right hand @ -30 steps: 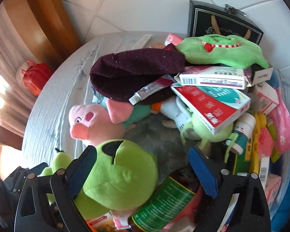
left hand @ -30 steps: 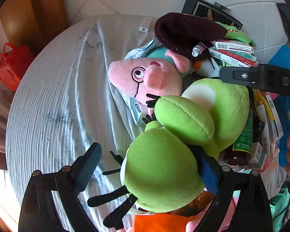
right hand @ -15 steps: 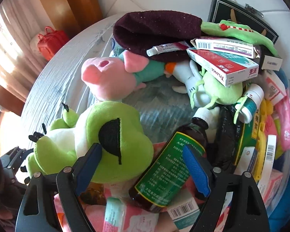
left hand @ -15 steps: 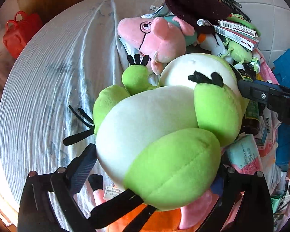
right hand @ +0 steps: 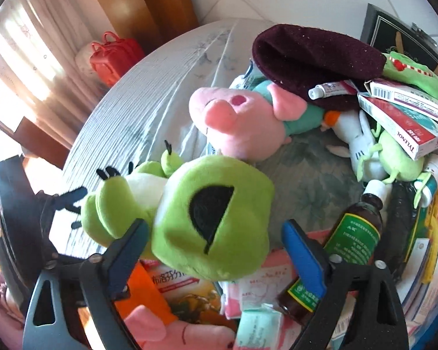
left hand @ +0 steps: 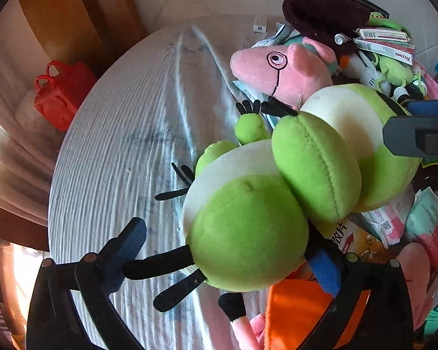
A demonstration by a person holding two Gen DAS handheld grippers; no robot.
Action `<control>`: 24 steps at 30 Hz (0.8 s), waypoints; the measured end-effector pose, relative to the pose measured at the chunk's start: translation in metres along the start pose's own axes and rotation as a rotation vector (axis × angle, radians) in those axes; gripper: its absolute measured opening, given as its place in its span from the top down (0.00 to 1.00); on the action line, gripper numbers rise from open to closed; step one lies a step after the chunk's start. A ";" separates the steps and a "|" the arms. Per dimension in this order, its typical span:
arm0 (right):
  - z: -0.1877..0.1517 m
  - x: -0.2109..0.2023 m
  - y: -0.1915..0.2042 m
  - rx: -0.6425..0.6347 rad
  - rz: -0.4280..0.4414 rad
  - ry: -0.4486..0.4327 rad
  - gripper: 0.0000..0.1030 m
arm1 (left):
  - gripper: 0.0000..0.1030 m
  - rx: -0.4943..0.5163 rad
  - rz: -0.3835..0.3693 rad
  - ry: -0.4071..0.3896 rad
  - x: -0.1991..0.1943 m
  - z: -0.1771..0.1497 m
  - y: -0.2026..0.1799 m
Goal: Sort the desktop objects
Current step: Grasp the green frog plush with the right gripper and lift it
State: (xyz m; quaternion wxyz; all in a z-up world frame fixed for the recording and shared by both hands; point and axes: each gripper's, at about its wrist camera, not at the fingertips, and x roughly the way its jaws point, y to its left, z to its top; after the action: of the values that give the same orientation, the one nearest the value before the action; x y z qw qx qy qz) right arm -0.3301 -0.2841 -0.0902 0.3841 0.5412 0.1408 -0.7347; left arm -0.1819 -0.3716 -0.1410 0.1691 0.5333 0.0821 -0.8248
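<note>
Green frog plush (left hand: 265, 204) fills the centre of the left wrist view, lying belly-up at the edge of the clutter on a round tabletop (left hand: 116, 151) covered with a pale ribbed cloth. Left tool (left hand: 227, 259) stands at its widest, the plush's green rump between its blue pads; the left pad is clear of the body, with one black leg of the plush just beside it, while the right pad is partly hidden behind the plush, so contact there cannot be confirmed. A pink pig plush (left hand: 280, 71) lies just beyond the frog, and a dark maroon hat (left hand: 321, 17) sits on top of the pile behind it. A red bag (left hand: 60, 96) stands off the tabletop at upper left. One finger of the right tool enters from the right edge.

Right wrist view: the right tool (right hand: 216, 248) has its jaws opening, and the frog plush's (right hand: 213, 221) head sits between them, with neither pad pressing on it. A brown medicine bottle (right hand: 347, 239) with a green label lies just beside the right pad. The pig plush (right hand: 242, 122) rests beyond the frog; the maroon hat (right hand: 315, 58) lies behind it, a tube (right hand: 330, 89) on its edge, and medicine boxes (right hand: 400, 116) are stacked to the right.
</note>
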 end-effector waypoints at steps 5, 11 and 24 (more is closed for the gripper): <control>-0.004 0.042 0.005 0.017 -0.028 0.122 0.18 | 0.00 -0.155 -0.176 0.078 0.016 -0.001 0.023; -0.009 0.014 0.010 0.006 -0.007 -0.090 0.28 | 0.00 0.054 0.205 -0.243 -0.023 0.034 -0.002; -0.052 0.029 0.021 -0.061 -0.012 0.040 0.25 | 0.04 -0.194 -0.083 0.035 -0.031 0.030 0.030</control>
State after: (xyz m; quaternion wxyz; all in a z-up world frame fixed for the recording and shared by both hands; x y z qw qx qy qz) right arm -0.2828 -0.2775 -0.1311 0.3930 0.5429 0.1742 -0.7214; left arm -0.1855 -0.4028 -0.0991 0.1843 0.5247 0.1867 -0.8099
